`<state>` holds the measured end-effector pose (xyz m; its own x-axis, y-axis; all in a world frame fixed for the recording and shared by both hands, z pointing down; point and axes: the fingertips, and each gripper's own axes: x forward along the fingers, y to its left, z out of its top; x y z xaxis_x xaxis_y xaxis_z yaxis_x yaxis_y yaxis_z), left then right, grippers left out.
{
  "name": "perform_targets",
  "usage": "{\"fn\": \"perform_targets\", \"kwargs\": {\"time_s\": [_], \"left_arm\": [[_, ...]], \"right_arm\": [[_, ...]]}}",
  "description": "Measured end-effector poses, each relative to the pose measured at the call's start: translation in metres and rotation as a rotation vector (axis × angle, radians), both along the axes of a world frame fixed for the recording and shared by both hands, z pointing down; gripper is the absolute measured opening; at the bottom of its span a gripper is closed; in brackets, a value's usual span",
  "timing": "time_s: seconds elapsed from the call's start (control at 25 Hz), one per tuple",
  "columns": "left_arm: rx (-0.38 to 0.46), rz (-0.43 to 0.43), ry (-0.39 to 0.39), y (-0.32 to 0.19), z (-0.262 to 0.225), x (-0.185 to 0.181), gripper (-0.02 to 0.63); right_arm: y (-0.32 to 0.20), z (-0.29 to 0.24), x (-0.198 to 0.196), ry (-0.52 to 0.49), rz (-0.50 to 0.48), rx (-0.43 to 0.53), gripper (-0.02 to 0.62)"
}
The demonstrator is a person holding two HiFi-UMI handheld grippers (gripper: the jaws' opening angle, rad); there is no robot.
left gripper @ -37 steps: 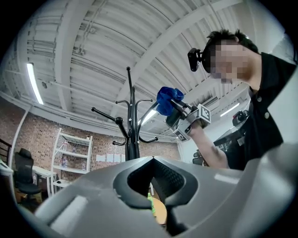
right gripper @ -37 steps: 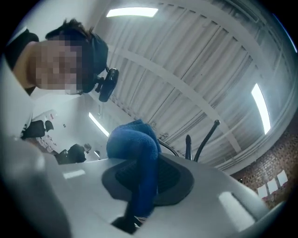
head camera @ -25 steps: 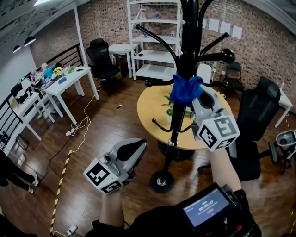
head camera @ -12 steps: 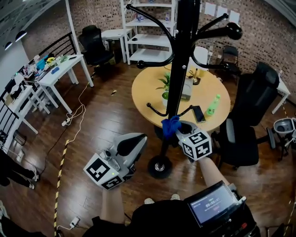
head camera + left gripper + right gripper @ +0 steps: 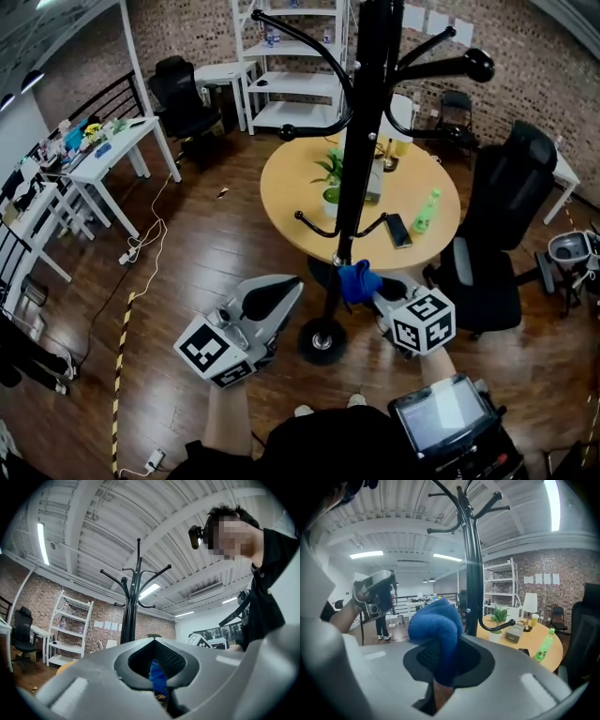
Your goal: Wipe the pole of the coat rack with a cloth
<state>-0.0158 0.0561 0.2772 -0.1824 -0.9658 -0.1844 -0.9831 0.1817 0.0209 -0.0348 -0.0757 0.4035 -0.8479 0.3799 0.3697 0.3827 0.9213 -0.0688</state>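
The black coat rack pole [image 5: 352, 169] rises from its round base [image 5: 322, 340] in the middle of the head view. My right gripper [image 5: 367, 283] is shut on a bunched blue cloth [image 5: 355, 279], low on the pole and just to its right. In the right gripper view the cloth [image 5: 436, 625] bulges out of the jaws right beside the pole [image 5: 472, 588]. My left gripper [image 5: 286, 289] hovers left of the pole, apart from it, shut with nothing in it. Its view looks up at the pole [image 5: 131, 616], with a strip of cloth [image 5: 157, 679] beyond its jaws.
A round wooden table [image 5: 291, 187] stands just behind the rack with a plant, a green bottle [image 5: 425, 212] and a phone on it. A black office chair [image 5: 506, 216] is at the right. A white desk [image 5: 112, 150], shelving [image 5: 291, 56] and floor cables lie to the left.
My right gripper has carried the cloth down the pole, from just under the upper hooks to near the base. The left gripper has hardly moved.
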Motion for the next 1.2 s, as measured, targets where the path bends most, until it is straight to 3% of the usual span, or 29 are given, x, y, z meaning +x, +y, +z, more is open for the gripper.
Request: {"fn": "perform_targets", "kwargs": {"time_s": [0.16,0.44,0.68,0.92,1.2], "left_arm": [[0.016,0.004,0.008,0.001,0.005,-0.016,0.002],[0.007,0.02,0.013,-0.02,-0.006,-0.047,0.002],[-0.044,0.053,-0.065,-0.048,-0.017,-0.096,0.002],[-0.02,0.267,-0.092,-0.072,-0.011,-0.15,0.002],[-0.02,0.625,-0.064,-0.069,0.01,-0.202,0.002]], "right_arm": [[0.002,-0.022,0.004,-0.085,0.004,-0.028,0.048],[0.003,-0.104,-0.006,-0.34,-0.012,-0.075,0.048],[-0.002,-0.119,-0.049,-0.409,-0.036,-0.205,0.048],[0.009,-0.117,-0.081,-0.497,0.05,-0.153,0.048],[0.0,-0.105,-0.096,-0.477,0.48,-0.066,0.048]]}}
